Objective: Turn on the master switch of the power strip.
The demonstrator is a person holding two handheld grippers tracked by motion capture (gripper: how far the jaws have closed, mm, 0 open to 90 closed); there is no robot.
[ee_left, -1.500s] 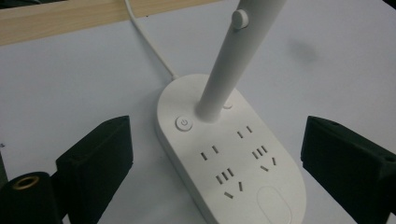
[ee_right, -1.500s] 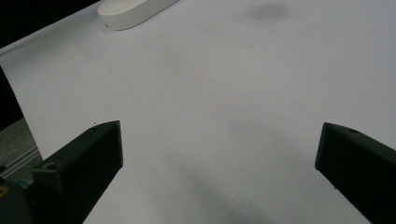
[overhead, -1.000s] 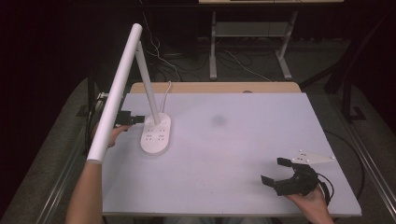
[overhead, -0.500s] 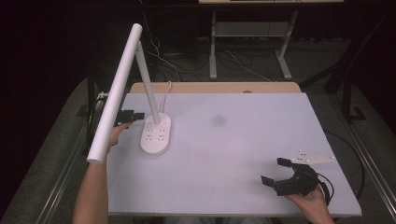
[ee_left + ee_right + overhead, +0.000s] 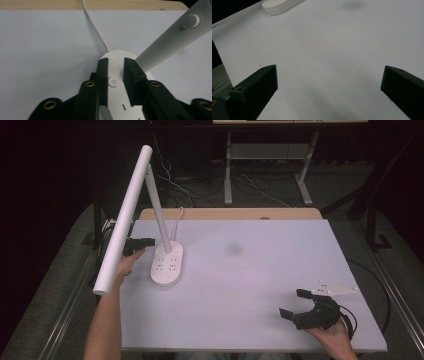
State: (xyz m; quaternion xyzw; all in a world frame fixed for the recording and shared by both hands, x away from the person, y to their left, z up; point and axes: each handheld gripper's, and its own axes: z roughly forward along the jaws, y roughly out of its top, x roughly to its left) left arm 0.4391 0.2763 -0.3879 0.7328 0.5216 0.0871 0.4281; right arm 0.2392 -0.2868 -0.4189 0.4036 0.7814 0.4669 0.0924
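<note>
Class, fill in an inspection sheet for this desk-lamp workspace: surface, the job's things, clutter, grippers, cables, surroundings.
Surface: white table top, bare apart from a faint grey smudge.
Job's things: white desk lamp standing on its oval base near the left edge; power button on the base.
Clutter: nothing seen.
Grippers: left gripper over the base, jaws just closing to a narrow gap, the power button between them, nothing held; right gripper resting at the near right, jaws wide open, nothing between them.
Cables: white lamp cord runs off the far edge; black cable trails from the right gripper.
Surroundings: dark floor, loose wires, a metal table frame behind.
</note>
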